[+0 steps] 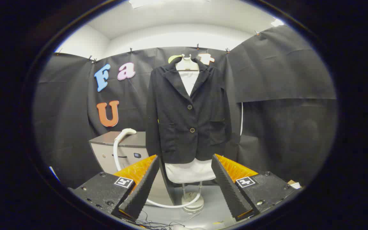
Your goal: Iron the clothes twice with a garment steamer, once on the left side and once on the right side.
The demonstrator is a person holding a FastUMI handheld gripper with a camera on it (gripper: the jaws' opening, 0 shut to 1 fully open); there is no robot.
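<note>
Ahead, a dark jacket point(188, 115) is seen hung over a white garment point(190, 171) on a stand point(193, 204), framed squarely between the spread fingers of the hand-held gripper point(184, 185), which is held wide open and has hold of nothing. The garment steamer's pale nozzle head point(127, 132) is seen resting on a grey cabinet point(120, 150) just left of the jacket, beyond the left finger, with its white hose point(117, 156) dropping in front of the cabinet and curling along the floor to the foot of the stand.

No pass appears to have been made yet; the step in hand is judged to be the fetching of the steamer head. For that to be done well, the open fingers would best be swung left and closed across the narrow neck below the nozzle, not on the soft hose, so that the head cannot twist in the grip. Slack in the hose should be kept clear of the stand, lest the jacket be tugged askew once the strokes down each side are begun.
</note>
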